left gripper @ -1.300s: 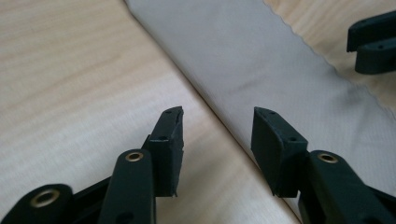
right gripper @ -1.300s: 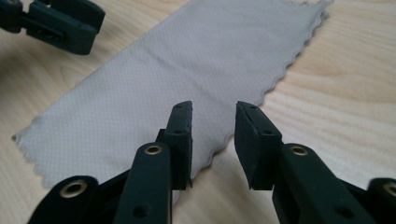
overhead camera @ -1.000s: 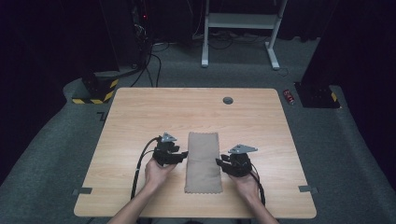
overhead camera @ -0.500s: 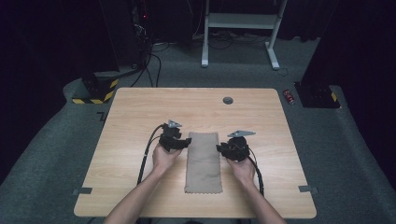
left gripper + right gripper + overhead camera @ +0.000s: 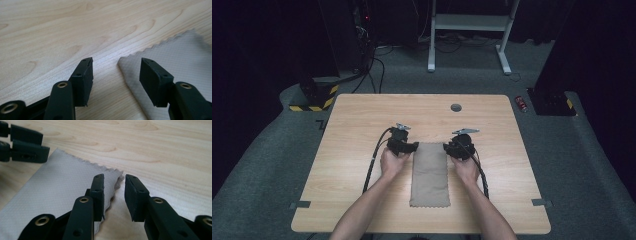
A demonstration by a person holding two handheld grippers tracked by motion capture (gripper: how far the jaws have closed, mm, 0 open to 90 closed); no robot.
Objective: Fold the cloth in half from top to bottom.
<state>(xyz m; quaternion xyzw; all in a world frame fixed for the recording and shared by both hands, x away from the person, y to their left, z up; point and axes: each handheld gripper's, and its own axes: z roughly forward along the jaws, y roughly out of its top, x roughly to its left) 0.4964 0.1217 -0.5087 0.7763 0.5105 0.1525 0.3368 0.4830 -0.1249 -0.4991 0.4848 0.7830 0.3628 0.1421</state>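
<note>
A folded beige cloth [image 5: 430,175] lies flat on the wooden table [image 5: 352,125], long side running away from me. My left gripper [image 5: 411,147] sits at the cloth's far left corner, held in a hand. In the left gripper view its jaws [image 5: 116,67] stand wide open, low over the table, and the scalloped corner of the cloth [image 5: 175,50] lies between them, close to the right jaw. My right gripper [image 5: 450,149] is at the far right corner. Its jaws [image 5: 114,178] are open with a narrower gap, straddling the layered edge of the cloth [image 5: 62,182].
A round grommet hole [image 5: 456,107] sits near the table's far edge. Black cables [image 5: 372,165] trail from both grippers toward me. Grey tape tabs [image 5: 538,202] mark the near corners. A red object [image 5: 522,103] lies on the carpet beyond the table's right corner.
Both hands have slid forward along the cloth's sides, from about its middle to its far corners. The cloth has not visibly moved.
</note>
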